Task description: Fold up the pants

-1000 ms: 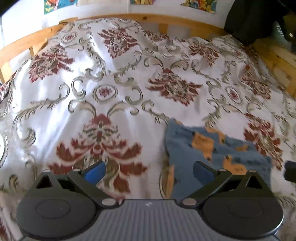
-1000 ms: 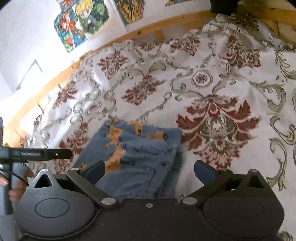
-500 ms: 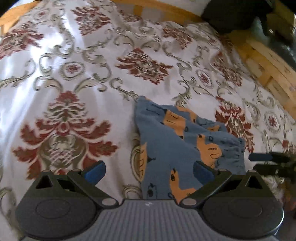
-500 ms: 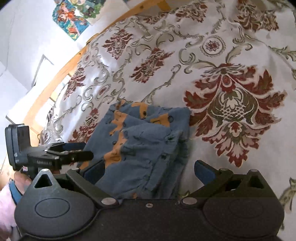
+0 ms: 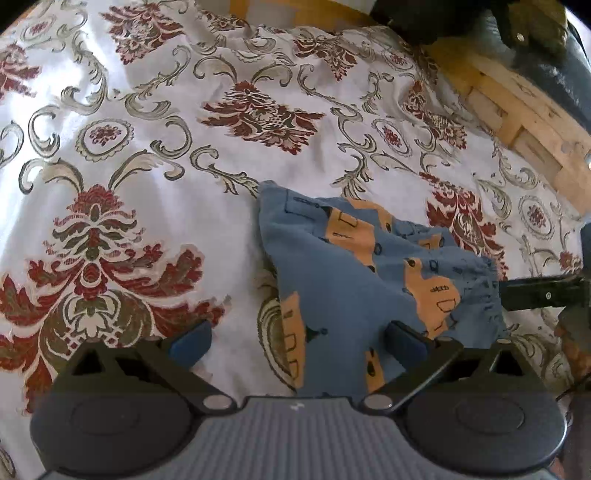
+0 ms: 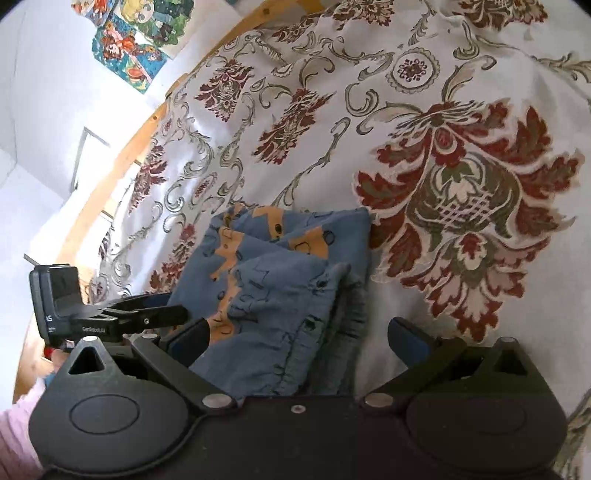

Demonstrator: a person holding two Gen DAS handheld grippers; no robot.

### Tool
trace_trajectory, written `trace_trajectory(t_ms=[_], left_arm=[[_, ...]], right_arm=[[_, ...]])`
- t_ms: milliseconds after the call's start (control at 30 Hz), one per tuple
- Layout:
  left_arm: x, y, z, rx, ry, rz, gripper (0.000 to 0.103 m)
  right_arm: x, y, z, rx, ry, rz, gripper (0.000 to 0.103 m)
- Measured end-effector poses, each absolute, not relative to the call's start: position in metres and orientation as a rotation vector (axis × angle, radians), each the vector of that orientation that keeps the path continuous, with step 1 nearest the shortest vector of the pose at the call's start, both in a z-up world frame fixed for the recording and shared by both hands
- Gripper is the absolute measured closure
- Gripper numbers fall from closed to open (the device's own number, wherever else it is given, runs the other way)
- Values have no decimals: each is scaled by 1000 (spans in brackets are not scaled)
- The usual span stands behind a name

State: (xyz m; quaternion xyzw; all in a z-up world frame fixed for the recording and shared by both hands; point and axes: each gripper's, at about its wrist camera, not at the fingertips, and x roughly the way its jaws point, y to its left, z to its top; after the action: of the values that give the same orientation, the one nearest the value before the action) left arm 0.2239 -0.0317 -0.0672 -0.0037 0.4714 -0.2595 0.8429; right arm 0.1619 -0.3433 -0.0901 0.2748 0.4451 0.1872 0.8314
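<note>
Small blue pants with orange prints (image 5: 354, 280) lie folded in a compact stack on the patterned bedspread (image 5: 147, 155). My left gripper (image 5: 297, 339) is open and empty, just above the near edge of the pants. In the right wrist view the pants (image 6: 280, 280) lie in layers with the elastic waistband nearest. My right gripper (image 6: 299, 338) is open and empty over the pants' near edge. The left gripper's fingers (image 6: 155, 314) show at the pants' left side, and the right gripper's fingertip (image 5: 535, 293) shows at the pants' right side.
The bed has a wooden frame (image 5: 517, 110) along its far and right sides. A dark garment (image 5: 424, 18) hangs over the far rail. Cartoon posters (image 6: 129, 48) hang on the white wall. Bare bedspread (image 6: 461, 184) lies around the pants.
Both grippers have moved in closer over the folded pants, which now fill more of each view. Both stayed open. The pants have not visibly moved.
</note>
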Motion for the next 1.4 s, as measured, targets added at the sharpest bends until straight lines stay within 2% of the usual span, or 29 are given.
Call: trace_trajectory(t_ms=[233,433,667,767,900,1033,1233,1300,1400], left_arm=[[231,-21,-67,-96,1020,-558,0],[227,-27,-68,-40,1015,-560,0],[222,-32,-68,4,999,-565,2],[221,-31,-68,10,999,-566,6],[219,-32,-65,22,993,-575,19],[218,-35,-65,24,1001,-593,31],[219,-34,-66,6,1020,-594,36],[219,-35,-66,9,1027,-593,39],[218,-37,-66,13,1037,-593,49]], right_arm=[[162,-342,-95,637,936,418,0],[161,-339,-96,635,945,444,2],[158,-334,-93,586,947,422,25],[157,-336,-93,579,945,401,38],[158,-342,-95,592,943,373,55],[158,-341,-96,575,947,363,59],[157,-336,-94,513,948,353,60],[156,-334,-93,493,943,346,63],[154,-329,-90,460,930,338,68]])
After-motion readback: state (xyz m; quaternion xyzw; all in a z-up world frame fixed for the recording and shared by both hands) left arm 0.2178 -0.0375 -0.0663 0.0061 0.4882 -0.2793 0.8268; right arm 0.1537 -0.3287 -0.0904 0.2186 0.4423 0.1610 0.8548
